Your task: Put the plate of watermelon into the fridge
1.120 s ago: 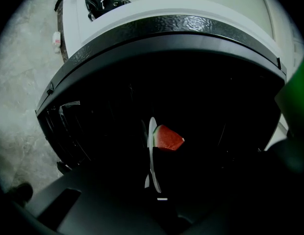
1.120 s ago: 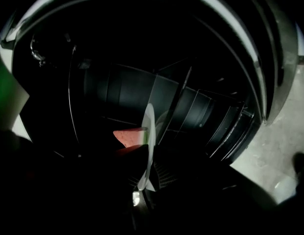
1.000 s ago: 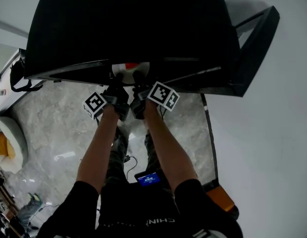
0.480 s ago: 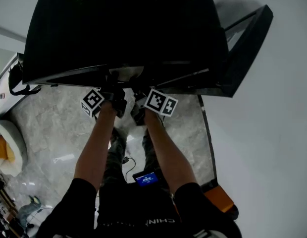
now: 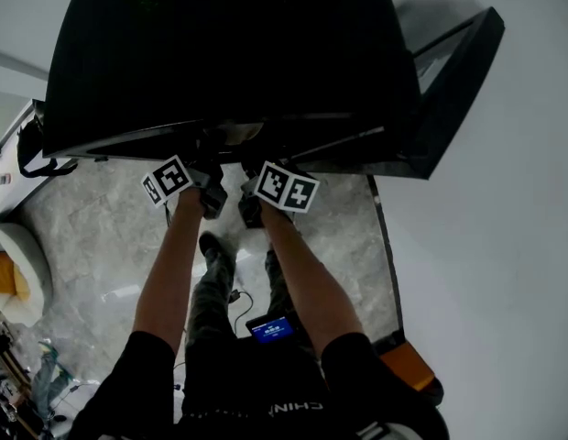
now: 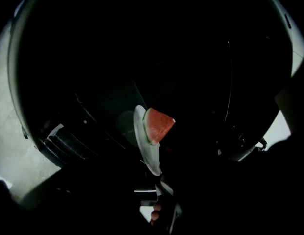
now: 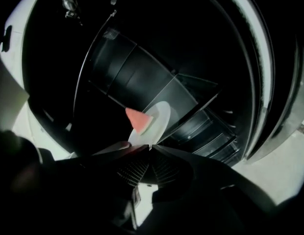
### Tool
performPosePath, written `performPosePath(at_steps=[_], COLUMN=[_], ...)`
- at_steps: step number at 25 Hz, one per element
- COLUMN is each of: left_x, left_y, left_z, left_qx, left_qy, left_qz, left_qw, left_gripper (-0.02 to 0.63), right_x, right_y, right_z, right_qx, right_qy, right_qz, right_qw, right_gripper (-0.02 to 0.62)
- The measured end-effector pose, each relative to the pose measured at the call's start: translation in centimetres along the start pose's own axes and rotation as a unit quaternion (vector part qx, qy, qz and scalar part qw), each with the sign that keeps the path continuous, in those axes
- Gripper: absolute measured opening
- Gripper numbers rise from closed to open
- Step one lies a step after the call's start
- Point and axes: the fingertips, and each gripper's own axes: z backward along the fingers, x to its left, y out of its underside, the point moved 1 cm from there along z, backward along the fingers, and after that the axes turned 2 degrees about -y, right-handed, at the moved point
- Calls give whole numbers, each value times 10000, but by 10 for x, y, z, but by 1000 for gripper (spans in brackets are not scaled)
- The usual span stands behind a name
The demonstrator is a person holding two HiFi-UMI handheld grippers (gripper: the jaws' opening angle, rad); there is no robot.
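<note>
A white plate (image 6: 144, 148) with a red watermelon wedge (image 6: 159, 125) sits inside the dark black fridge (image 5: 229, 53). From above, only a pale sliver of the plate (image 5: 236, 134) shows at the fridge's front edge. My right gripper (image 7: 149, 148) is shut on the plate's (image 7: 157, 119) near rim, with the wedge (image 7: 137, 120) just beyond it. My left gripper (image 6: 159, 192) is dim in its own view. Its jaws have just been opening, and the plate's near rim lies at their tips without a visible pinch. Both grippers (image 5: 213, 159) (image 5: 254, 161) reach side by side into the opening.
The fridge door (image 5: 458, 90) stands open at the right. Dark shelves and door racks (image 7: 206, 131) surround the plate inside. Below lies a grey marble floor (image 5: 101, 236) with a lit device (image 5: 273, 328) between the person's legs and a pale seat (image 5: 18, 255) at the left.
The two marker cubes have rolled and drawn closer together. The red of the watermelon, seen from above a second ago, is now hidden under the fridge's top edge. Neither hand has travelled much.
</note>
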Motion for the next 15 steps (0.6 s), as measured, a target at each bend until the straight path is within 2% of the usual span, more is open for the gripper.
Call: performPosePath(at_steps=[2, 5, 9, 11, 13, 15], left_x=[-2, -5, -4, -3, -1, 2], left_y=[6, 19, 26, 19, 13, 10], left_z=[0, 0, 11, 17, 18, 15], left_qx=[351, 726, 851, 661, 545, 535], left_qy=[-89, -104, -300, -620, -905, -1074], left_qz=[-318, -554, -1231, -1913, -2585, -2889], left_qw=[9988, 9958, 9883, 9773, 9602, 9498], left_gripper=[128, 155, 155, 155, 153, 150], right_x=[-2, -4, -2, -1, -1, -1], right_y=[-6, -13, -20, -20, -20, -20], right_z=[-1, -4, -7, -7, -7, -8], right_qx=[-110, -191, -241, -190, -143, -101], right_qy=[99, 167, 206, 259, 316, 390], right_qz=[-45, -113, -22, 205, 475, 770], right_qw=[9999, 9996, 9995, 9993, 9983, 9962], right_gripper=[29, 29, 29, 29, 29, 29])
